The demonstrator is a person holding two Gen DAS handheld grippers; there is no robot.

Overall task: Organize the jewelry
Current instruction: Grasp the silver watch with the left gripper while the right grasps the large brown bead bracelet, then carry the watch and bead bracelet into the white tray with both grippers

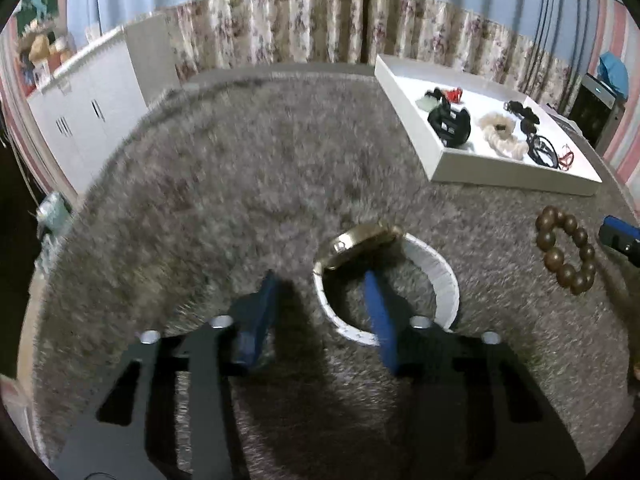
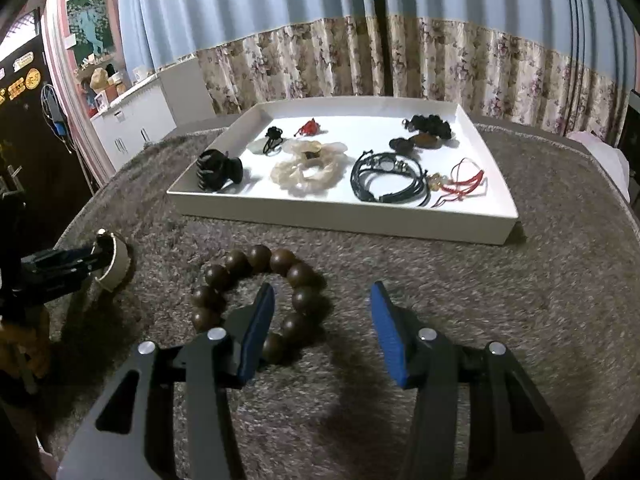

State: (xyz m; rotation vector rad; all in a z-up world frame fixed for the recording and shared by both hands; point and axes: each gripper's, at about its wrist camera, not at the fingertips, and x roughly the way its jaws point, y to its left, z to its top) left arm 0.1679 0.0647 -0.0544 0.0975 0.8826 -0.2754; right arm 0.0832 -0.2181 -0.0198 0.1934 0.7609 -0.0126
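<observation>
Left gripper (image 1: 322, 300), lower centre of the left wrist view, has one blue finger (image 1: 378, 320) inside the white strap loop of the watch (image 1: 384, 276) and the other outside; strap wall sits between the jaws, but contact is too blurred to tell. Right gripper (image 2: 322, 320) stands open over the wooden bead bracelet (image 2: 256, 300), lower centre-left of its view, left finger (image 2: 256, 332) inside the ring, nothing gripped. White tray (image 2: 496, 224), upper centre, holds the sorted pieces. Best to close each squarely on one strap or bead section, lift clear of the shaggy rug (image 2: 480, 300), then carry to bare tray floor.
</observation>
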